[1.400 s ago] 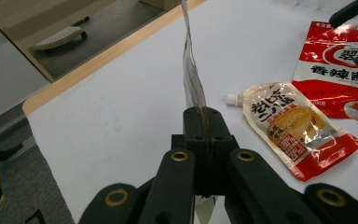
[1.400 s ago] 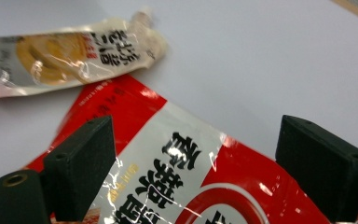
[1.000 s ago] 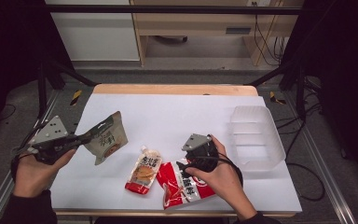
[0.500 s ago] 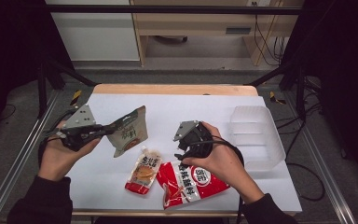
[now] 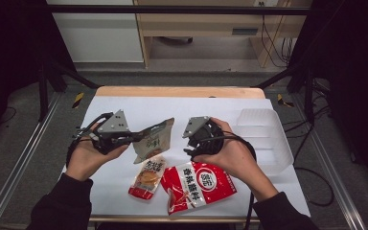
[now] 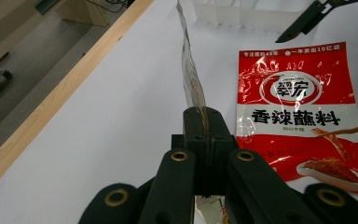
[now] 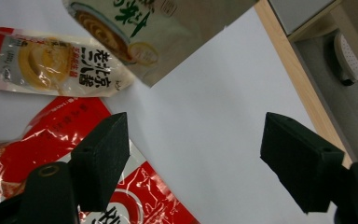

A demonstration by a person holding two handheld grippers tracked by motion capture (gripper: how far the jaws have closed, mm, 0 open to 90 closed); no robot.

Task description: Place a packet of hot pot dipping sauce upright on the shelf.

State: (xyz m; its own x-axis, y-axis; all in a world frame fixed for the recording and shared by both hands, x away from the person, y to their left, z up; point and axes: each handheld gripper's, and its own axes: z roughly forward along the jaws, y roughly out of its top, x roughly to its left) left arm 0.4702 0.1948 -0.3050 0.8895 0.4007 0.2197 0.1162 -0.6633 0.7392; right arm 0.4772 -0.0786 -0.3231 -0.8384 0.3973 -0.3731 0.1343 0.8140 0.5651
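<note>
**On the white counter: three packets, one of them in my grip**

Over the counter [image 5: 124,108] I count three snack packets and one clear plastic tray. My left gripper [image 5: 133,138] has its fingers [image 6: 205,126] pressed together on the edge of the pale packet [image 5: 152,140], which hangs clear of the surface, tilted, between my two hands. In the left gripper view that packet [image 6: 192,79] stands edge-on, rising from the pinch.

My right gripper [image 5: 188,142] hovers above the top of the big red packet [image 5: 199,184]. Its two fingers [image 7: 103,156] stand spread with nothing between them; they have just been closing a little. In the right gripper view the red packet [image 7: 144,196] lies below them, untouched.

The small red-and-yellow packet [image 5: 147,176] lies flat just beside the big red one, on its left, under the lifted pale packet. The tray [image 5: 268,139] sits at the right edge of the counter, beyond my right hand [image 5: 235,158], with its compartments bare. My left hand [image 5: 84,155] is near the left edge
</note>
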